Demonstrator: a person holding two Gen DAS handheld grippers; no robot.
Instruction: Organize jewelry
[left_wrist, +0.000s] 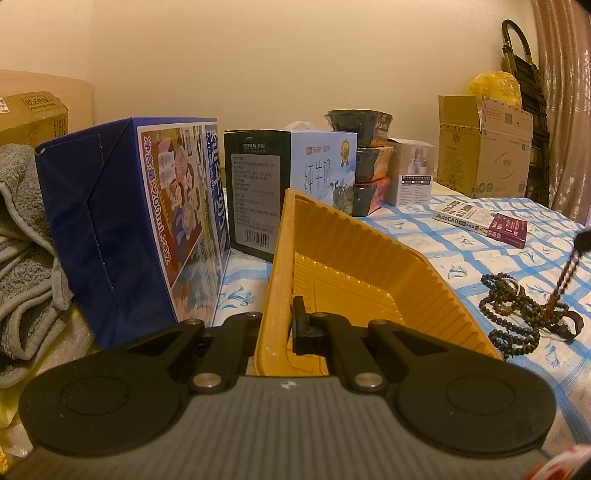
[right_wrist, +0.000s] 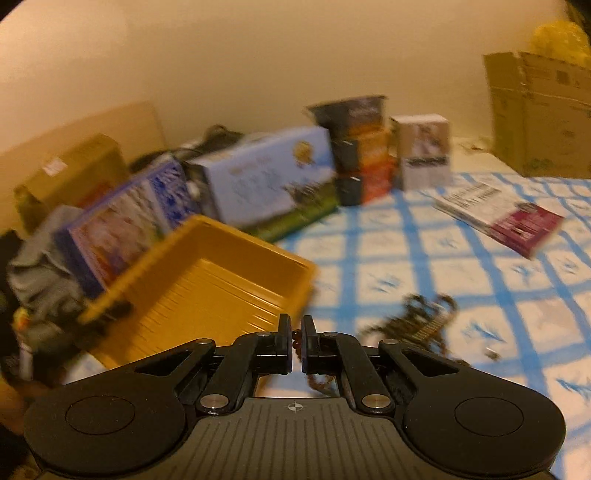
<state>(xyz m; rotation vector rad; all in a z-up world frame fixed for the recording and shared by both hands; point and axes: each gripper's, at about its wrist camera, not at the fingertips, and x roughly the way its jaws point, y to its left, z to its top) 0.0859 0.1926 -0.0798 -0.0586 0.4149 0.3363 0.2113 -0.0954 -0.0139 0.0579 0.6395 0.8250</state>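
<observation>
Left wrist view shows the left gripper (left_wrist: 286, 325) with its fingers (left_wrist: 301, 325) pinched on the near wall of a yellow tray (left_wrist: 369, 258), one finger inside the tray and the other hidden outside the wall. The tray is tilted, its far end raised above the blue-checked cloth (left_wrist: 461, 251) (whether a table or a bed lies beneath it cannot be told). To the right of the tray, apart from it, a heap of dark bead strands (left_wrist: 517, 306) lies on the cloth, and a reddish-brown bead strand (left_wrist: 563, 280) rises from the heap toward the frame's right edge.

Right wrist view, blurred, shows the right gripper (right_wrist: 294, 345) with its fingers (right_wrist: 284, 343) nearly together, clamped on that reddish-brown strand, whose beads show in the narrow gap between them and hang below. The tray sits ahead and to the left of these fingers; the bead heap lies ahead to the right. Boxes (right_wrist: 273, 181) line the cloth's far edge.
</observation>
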